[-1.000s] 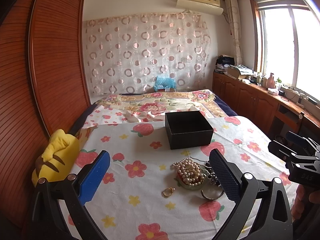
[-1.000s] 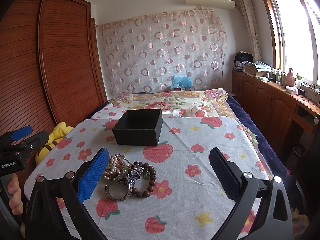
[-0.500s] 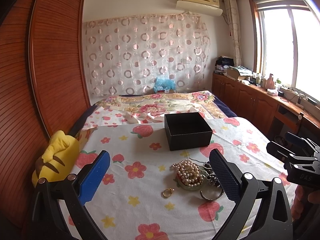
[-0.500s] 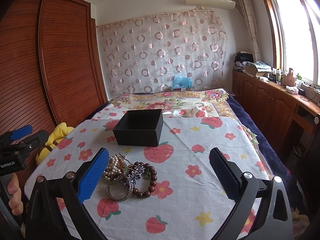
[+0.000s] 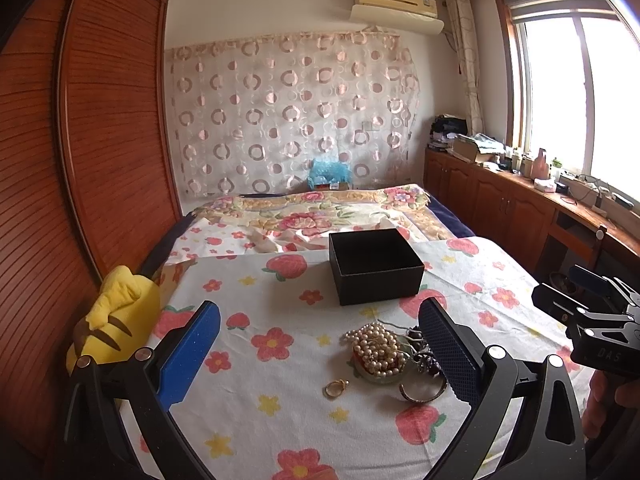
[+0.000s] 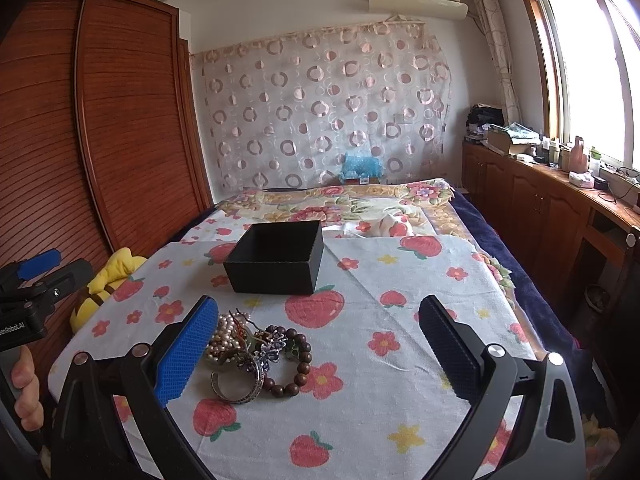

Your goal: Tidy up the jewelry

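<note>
Both my left gripper [image 5: 318, 354] and right gripper [image 6: 318, 346] are spread, empty; I lift one piece from the jewelry pile [image 6: 256, 354], avoiding tangles, into the black box [image 6: 276, 258] toward the bed's far edge

Open box [image 5: 375, 265] sat mid-cloth [image 5: 280, 400] on bed [image 5: 320, 208]. Jewelry pile [image 5: 390, 354] lay before box — ring [image 5: 335, 388] apart at pile's left, bangle [image 5: 422, 392] nearest. Plush toy [image 5: 108, 316] at cloth's left edge, against wardrobe [image 5: 60, 160].
</note>
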